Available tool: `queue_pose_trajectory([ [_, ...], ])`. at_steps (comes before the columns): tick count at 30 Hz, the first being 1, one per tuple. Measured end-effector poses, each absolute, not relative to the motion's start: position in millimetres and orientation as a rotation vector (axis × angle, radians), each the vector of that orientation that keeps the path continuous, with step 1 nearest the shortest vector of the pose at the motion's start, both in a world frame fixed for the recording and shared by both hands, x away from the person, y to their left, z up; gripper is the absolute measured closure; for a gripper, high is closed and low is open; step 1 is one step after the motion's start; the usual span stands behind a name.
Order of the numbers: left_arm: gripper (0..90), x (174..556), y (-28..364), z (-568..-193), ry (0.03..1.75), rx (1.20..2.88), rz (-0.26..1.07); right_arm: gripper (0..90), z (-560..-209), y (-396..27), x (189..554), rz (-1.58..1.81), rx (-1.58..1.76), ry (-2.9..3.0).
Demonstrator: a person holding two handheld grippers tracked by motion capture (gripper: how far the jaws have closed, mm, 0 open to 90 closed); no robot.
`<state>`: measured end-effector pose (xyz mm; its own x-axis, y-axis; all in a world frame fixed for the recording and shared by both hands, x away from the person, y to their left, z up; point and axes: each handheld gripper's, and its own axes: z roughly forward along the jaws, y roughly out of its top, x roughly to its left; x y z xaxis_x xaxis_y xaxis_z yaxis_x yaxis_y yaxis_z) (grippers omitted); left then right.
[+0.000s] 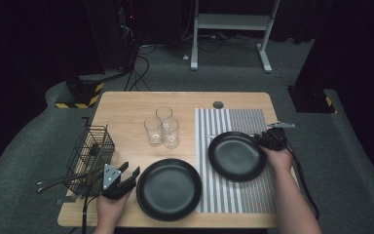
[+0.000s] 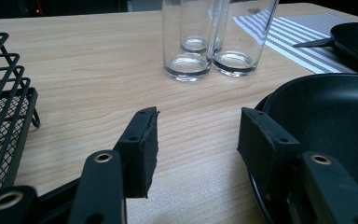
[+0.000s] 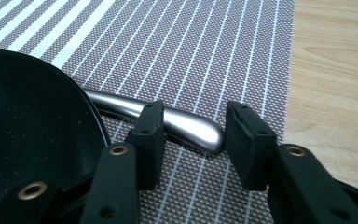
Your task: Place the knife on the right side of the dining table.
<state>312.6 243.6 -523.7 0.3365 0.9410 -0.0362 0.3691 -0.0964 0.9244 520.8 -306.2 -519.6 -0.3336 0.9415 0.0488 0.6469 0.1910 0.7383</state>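
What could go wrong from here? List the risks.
1. The right claw stands open around the rounded end of a metal handle that runs under the plate on the mat; pulling it may shift or tip that plate.
2. The smooth handle could slip from the pads.
3. The left claw stands open against the near plate; a nudge could slide it toward the glasses.

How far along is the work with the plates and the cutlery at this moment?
Seemingly done: one black plate lies on the striped mat. In hand: the right gripper stands open around the end of a metal handle beside that plate, not clamped. Probably left: the second plate, three glasses and the wire basket are off the mat.
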Motion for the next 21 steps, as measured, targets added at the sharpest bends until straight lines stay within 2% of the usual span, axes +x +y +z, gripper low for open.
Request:
queue_pose_trajectory([
  [11, 47.9, 312.5, 243.5, -523.7, 1.196, 1.655, 0.76, 63.5, -520.2, -306.7, 517.6, 0.948, 1.488, 2.04],
  [21, 47.9, 312.5, 243.6, -523.7, 1.197, 1.653, 0.758, 63.1, -520.0, -308.6, 516.9, 0.971, 1.518, 2.033],
])
